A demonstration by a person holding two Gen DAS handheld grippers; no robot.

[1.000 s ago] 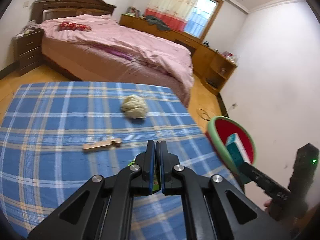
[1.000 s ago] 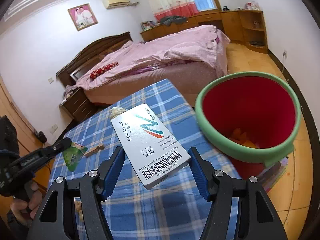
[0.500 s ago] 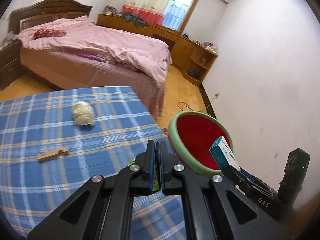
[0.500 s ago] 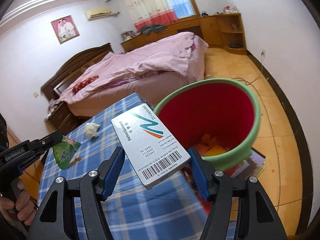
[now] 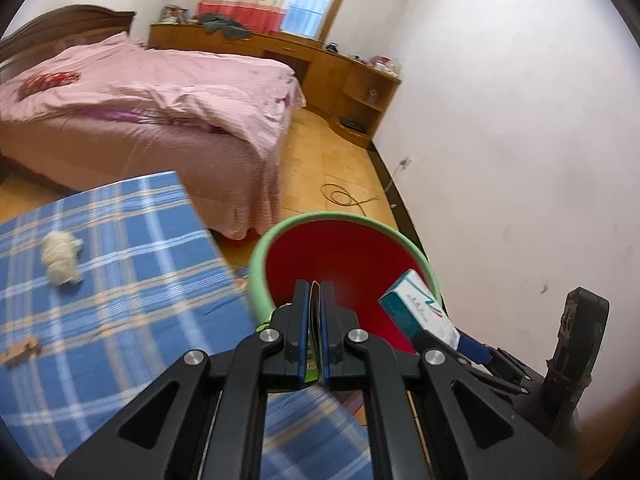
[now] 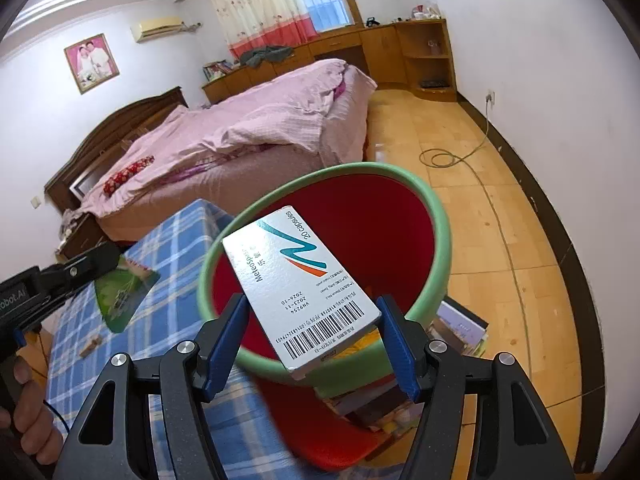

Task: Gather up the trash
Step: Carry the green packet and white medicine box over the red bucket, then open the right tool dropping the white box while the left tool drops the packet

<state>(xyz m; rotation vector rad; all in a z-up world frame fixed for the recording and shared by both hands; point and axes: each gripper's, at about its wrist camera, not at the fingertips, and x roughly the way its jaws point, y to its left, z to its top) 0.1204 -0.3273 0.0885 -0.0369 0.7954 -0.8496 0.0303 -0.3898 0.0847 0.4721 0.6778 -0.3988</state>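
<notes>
Nearer now: red, green-rimmed bin [image 6: 436,240]

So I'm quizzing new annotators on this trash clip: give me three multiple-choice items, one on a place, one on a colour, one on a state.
1. The medicine box is in front of:
A the bed
B the bin's mouth
C the shelf

2. The bin has:
A blue rim, white inside
B green rim, red inside
C black rim, yellow inside

3. The left gripper is:
A wide open, empty
B shut on a green wrapper
C shut on the crumpled paper ball

Key: B, the box overlaps the bin's opening; B, both colours show plainly; B, thin green packet pinched between closed fingers.
</notes>
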